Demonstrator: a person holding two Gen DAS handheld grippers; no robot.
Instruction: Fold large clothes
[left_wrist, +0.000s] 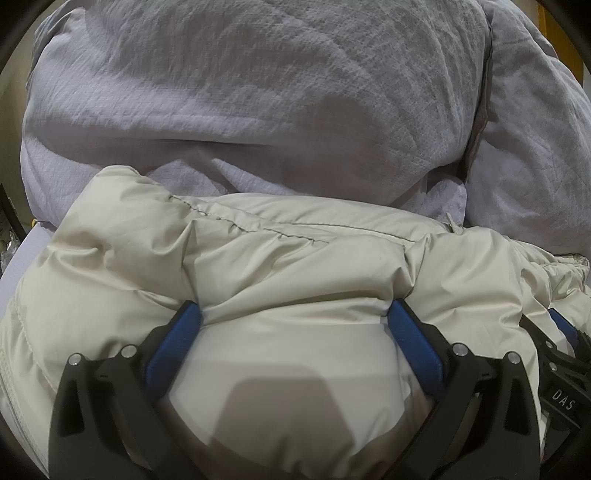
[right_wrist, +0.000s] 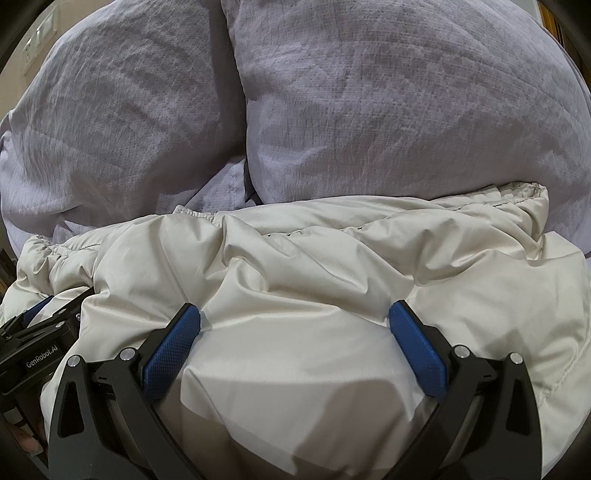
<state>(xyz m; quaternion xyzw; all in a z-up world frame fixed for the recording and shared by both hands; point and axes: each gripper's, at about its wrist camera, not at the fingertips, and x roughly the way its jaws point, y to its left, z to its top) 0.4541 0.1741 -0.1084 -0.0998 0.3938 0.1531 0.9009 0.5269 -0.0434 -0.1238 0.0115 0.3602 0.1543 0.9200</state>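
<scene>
Left gripper (left_wrist: 293, 314) is spread wide, blue pads (left_wrist: 177, 339) pressed down into the cream jacket (left_wrist: 258, 266), a fat bulge of padding swelling up between the two fingers. Whether it actually pinches the cloth or only pushes on it, I cannot tell. Over at 3 o'clock in the left wrist view, the right gripper (left_wrist: 561, 354) shows, just beside, black frame lettered "DAS".

Right wrist view: same story. Right gripper (right_wrist: 294, 314) is wide apart too, pads (right_wrist: 413, 343) sunk in the jacket (right_wrist: 332, 251), puffy fabric bulging between them; grip or press, I cannot tell. At 9 o'clock sits the left gripper (right_wrist: 40, 332), close alongside, its body marked "GenRobot.AI".

The jacket lies bunched and creased across the lower half of both views, a stitched seam (left_wrist: 236, 221) running across it, elastic cuff edge (right_wrist: 192, 213) at 11 o'clock. Beyond it, at 12 o'clock, two lilac pillows (right_wrist: 406, 103) stand side by side, touching the jacket's far edge. A wall switch (right_wrist: 38, 37) shows at 10 o'clock.
</scene>
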